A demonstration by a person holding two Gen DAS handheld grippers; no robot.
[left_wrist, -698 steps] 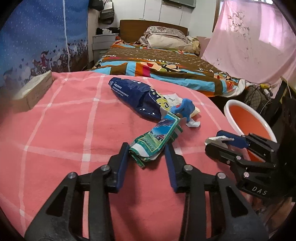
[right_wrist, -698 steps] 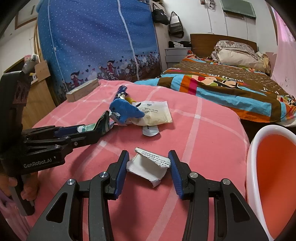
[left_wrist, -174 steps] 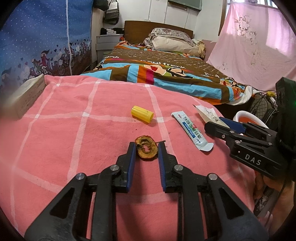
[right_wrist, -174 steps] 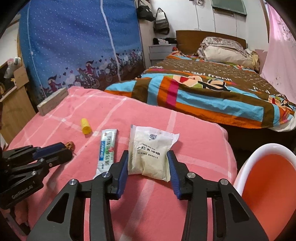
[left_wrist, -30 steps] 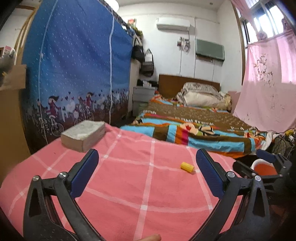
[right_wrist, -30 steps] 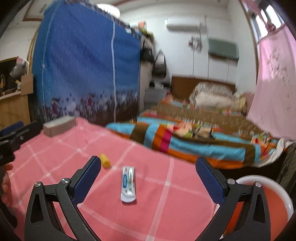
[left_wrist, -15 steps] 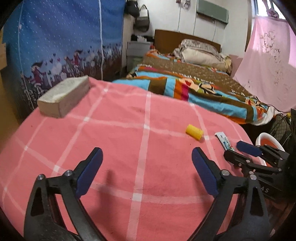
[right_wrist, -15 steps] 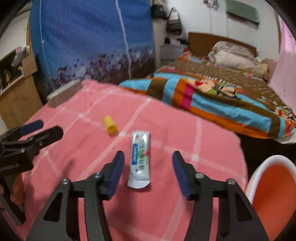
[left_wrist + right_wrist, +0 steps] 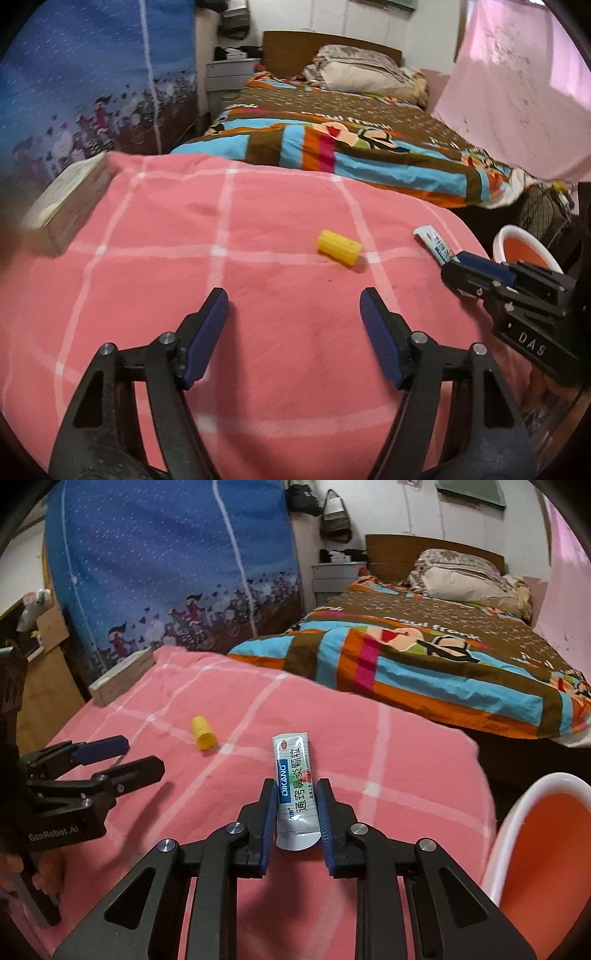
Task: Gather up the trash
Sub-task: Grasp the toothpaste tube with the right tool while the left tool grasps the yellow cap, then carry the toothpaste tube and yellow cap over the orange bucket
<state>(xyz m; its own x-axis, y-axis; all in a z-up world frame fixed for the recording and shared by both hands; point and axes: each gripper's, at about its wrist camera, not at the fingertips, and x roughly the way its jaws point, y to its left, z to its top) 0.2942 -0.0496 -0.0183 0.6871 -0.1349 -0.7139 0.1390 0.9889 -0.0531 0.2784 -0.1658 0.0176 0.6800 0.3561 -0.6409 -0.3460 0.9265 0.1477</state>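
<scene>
Lying on the pink checked cloth (image 9: 406, 746), a white sachet (image 9: 297, 794) is flanked by the closing jaws of the right gripper (image 9: 296, 794) — the blue pads are seen against its long edges. The left gripper (image 9: 293, 306) is narrowing with nothing between its jaws; a yellow cap (image 9: 338, 247) is seen beyond it — untouched. An orange basin (image 9: 535, 849) is placed just beside the cloth's right edge.

My left gripper (image 9: 293, 308) and right gripper (image 9: 297, 805) were black, silver-screwed, with blue pads (image 9: 205, 332); bodies read "GenRobot.AI", "DAS".
</scene>
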